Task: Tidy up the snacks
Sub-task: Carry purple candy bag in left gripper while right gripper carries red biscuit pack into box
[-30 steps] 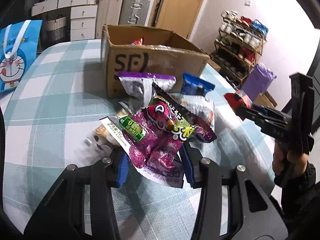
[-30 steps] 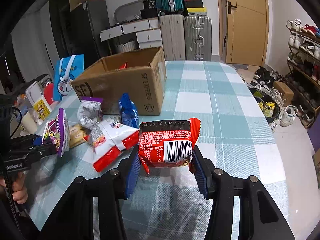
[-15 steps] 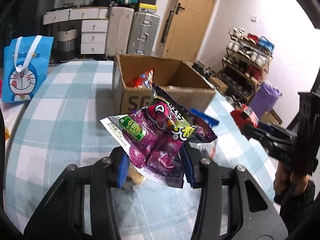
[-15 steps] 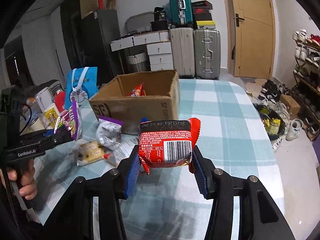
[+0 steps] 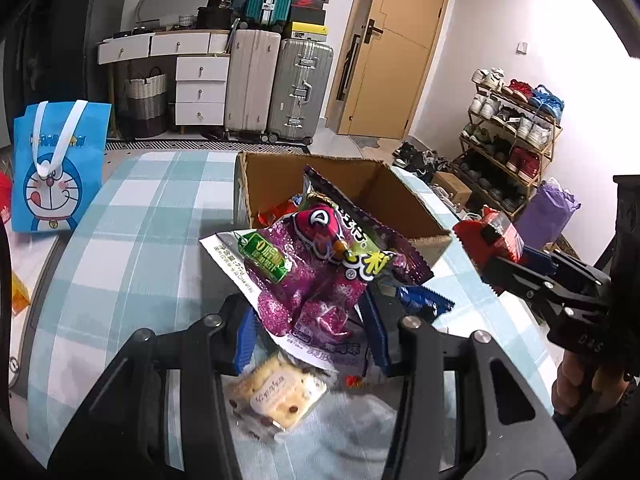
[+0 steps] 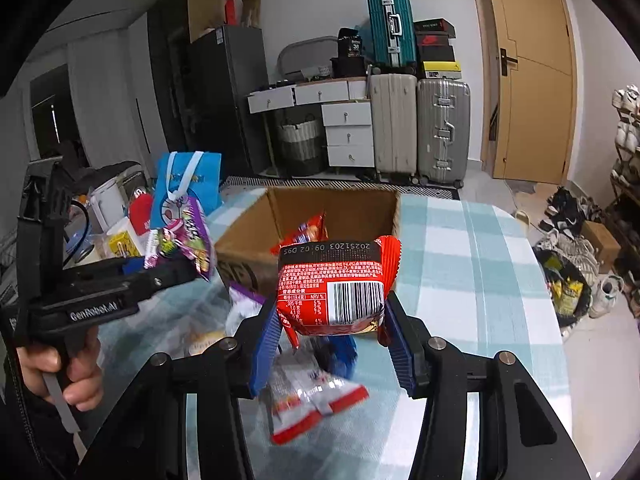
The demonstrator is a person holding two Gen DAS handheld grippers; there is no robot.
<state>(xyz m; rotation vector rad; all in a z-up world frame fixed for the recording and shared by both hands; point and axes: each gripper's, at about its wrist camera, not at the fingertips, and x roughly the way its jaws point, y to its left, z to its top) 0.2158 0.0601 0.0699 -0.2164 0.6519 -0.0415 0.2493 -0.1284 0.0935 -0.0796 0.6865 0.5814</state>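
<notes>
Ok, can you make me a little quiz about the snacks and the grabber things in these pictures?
1. True or false: the cardboard box already has a snack inside.
2. What colour is the packet held by the left gripper?
A. purple
B. yellow
C. white
3. Fill in: the right gripper is shut on a ___ packet with a barcode.

Key
1. True: a red wrapper shows inside the box.
2. A: it grips the purple packet.
3. Red.
</notes>
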